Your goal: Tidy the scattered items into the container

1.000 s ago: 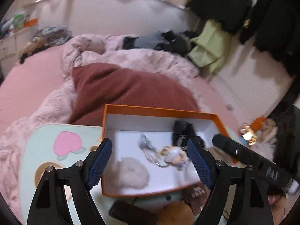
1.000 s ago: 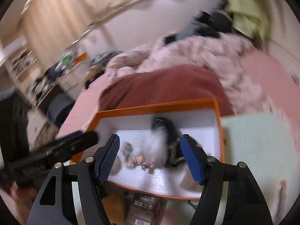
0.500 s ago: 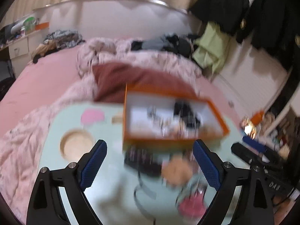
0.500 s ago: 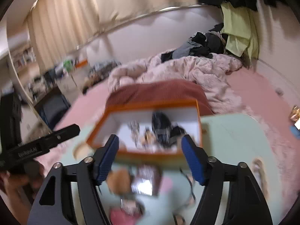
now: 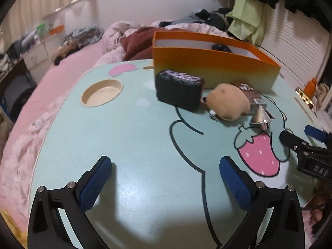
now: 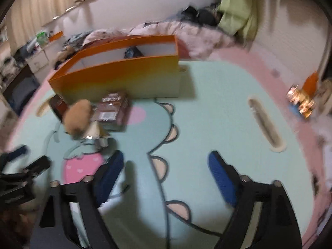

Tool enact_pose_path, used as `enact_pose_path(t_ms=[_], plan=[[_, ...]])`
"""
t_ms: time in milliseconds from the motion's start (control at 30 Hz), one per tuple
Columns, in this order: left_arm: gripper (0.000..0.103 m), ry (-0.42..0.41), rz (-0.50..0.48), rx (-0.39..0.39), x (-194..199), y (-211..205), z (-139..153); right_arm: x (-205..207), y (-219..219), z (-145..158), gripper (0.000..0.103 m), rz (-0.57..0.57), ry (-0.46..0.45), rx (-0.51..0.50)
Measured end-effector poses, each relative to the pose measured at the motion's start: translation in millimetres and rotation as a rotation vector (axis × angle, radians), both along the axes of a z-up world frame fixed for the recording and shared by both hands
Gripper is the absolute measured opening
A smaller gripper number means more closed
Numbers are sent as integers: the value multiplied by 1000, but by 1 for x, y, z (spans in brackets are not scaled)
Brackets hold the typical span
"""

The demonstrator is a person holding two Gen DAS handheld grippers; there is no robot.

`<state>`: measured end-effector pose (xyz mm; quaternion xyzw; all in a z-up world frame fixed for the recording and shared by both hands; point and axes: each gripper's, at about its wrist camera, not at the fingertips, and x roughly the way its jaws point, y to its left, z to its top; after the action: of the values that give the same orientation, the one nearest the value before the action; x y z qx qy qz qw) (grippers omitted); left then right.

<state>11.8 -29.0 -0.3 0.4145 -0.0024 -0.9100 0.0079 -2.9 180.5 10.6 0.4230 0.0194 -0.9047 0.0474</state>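
While the orange box (image 5: pixel 215 70) stands at the upper middle of the left view on a pale green table (image 5: pixel 128 145), a black pouch (image 5: pixel 178 90), a tan plush toy (image 5: pixel 228 101) and a brown packet (image 5: pixel 249 93) lie just in front of it. Both the left tool (image 5: pixel 165 178) and right tool (image 6: pixel 164 174) are opening, nothing between their jaws. Behind, a pink bed (image 5: pixel 62 70) fills the upper left, with clothes (image 5: pixel 244 20) hanging at upper right.

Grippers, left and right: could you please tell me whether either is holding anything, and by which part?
Nothing is held. The left gripper and right gripper are both opening over the bare table, nothing between their jaws.
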Motion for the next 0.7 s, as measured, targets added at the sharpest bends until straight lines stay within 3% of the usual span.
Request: enact_pose_path(t_ms=[700], plan=[[103, 16, 1, 11, 1, -2, 0, -2, -1, -1, 103, 19, -5, 11]])
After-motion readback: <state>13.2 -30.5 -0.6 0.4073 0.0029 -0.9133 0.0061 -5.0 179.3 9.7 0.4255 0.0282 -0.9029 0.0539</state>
